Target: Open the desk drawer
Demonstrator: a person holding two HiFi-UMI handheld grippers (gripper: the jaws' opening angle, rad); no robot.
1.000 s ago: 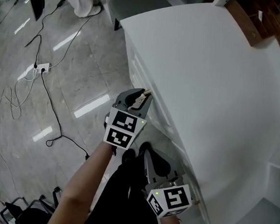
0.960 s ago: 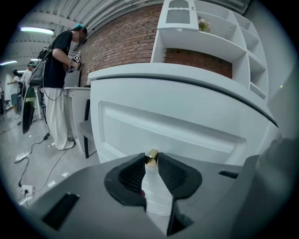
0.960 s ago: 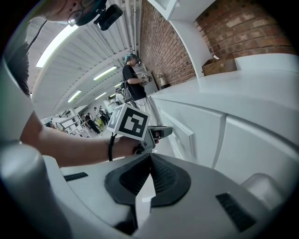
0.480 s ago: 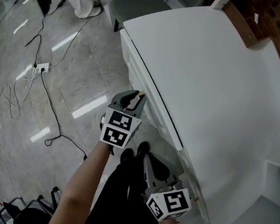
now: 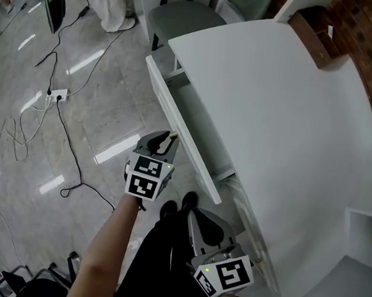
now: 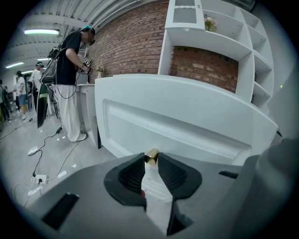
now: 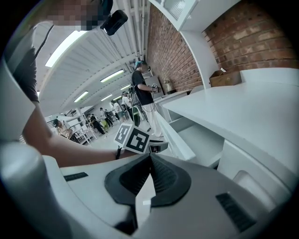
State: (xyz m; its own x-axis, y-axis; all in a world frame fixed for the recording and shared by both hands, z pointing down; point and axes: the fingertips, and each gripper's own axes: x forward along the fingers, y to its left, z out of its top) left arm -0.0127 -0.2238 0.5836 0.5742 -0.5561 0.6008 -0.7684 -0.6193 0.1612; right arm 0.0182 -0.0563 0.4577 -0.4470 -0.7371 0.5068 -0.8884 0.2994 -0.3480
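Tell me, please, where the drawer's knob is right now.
In the left gripper view the brass knob sits low centre, pinched by the left tool, against the white drawer front.

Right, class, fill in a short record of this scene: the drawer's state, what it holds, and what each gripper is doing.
drawer: partly pulled out from under the white desk top
drawer contents: nothing visible in the exposed part
left gripper: jaws closed on the drawer's gold knob
right gripper: jaws together, nothing between them
floor: cables and a power strip lie on it
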